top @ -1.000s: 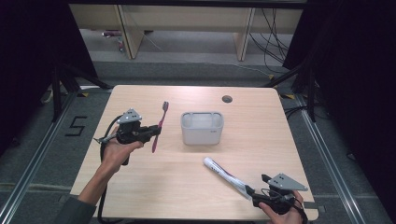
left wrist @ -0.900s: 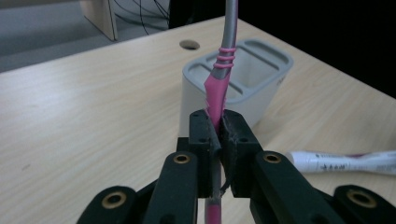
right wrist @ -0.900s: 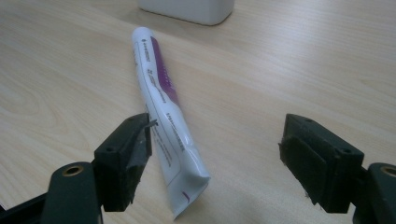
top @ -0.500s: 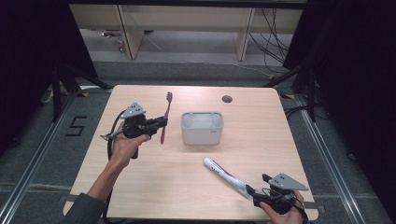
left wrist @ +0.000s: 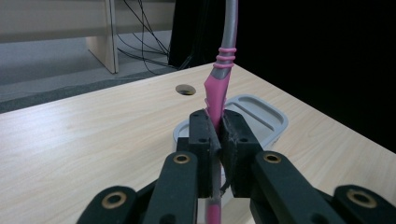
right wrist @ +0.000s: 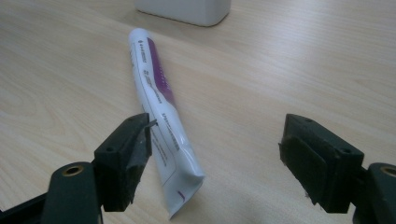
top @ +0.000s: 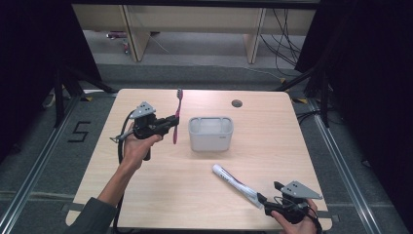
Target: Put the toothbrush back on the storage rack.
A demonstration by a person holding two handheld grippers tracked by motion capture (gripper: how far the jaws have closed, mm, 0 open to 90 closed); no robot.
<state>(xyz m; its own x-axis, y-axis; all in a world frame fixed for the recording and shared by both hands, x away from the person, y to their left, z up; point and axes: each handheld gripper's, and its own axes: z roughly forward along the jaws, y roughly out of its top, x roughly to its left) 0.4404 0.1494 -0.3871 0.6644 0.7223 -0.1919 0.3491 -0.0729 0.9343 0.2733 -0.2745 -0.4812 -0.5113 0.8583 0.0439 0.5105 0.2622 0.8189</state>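
Your left gripper [top: 168, 123], clamped on the pink toothbrush [top: 177, 113], has carried it closer to the grey holder [top: 210, 133], which now sits just beyond the jaws, so dropping it in looks near. Your right gripper [right wrist: 215, 158] stands apart, the toothpaste tube [right wrist: 159, 112] lying unheld between its jaws.

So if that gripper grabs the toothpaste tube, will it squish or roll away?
The toothpaste tube would probably squish a little: it looks soft and plump, tapering to a flat crimped end. That flat end likely stops it rolling. Its glossy skin may be slippery between the open jaws of the right gripper.
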